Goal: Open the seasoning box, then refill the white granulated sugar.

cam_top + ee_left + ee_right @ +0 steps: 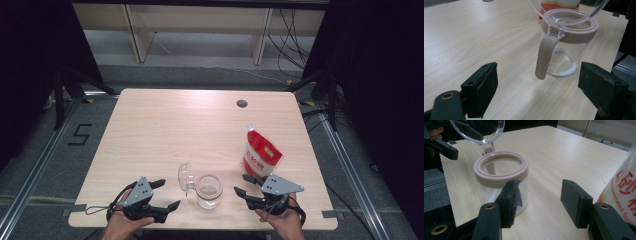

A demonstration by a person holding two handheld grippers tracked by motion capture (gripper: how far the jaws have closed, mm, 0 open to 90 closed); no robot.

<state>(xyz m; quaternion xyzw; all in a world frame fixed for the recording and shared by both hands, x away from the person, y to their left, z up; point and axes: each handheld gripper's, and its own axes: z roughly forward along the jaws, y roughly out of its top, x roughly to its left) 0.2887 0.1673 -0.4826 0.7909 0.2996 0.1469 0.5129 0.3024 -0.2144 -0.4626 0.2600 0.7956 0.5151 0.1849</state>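
A clear glass jar (208,191) with a beige ring at its mouth stands near the table's front edge. Its clear domed lid (186,178) is hinged open and tilts up on the jar's left. A beige strap (545,60) hangs down the jar (569,37) wall, and a thin white rim shows at the bottom. A red and white pouch (261,155) stands upright right of the jar. My left gripper (169,193) is open left of the jar and points at it. My right gripper (241,183) is open between the jar (501,167) and the pouch (624,187), with nothing between its jaws.
The wooden table (165,130) has a round cable hole (242,103) at the back right. Its front edge runs just under both hands. Pale shelving (200,30) and floor cables lie beyond the far edge.
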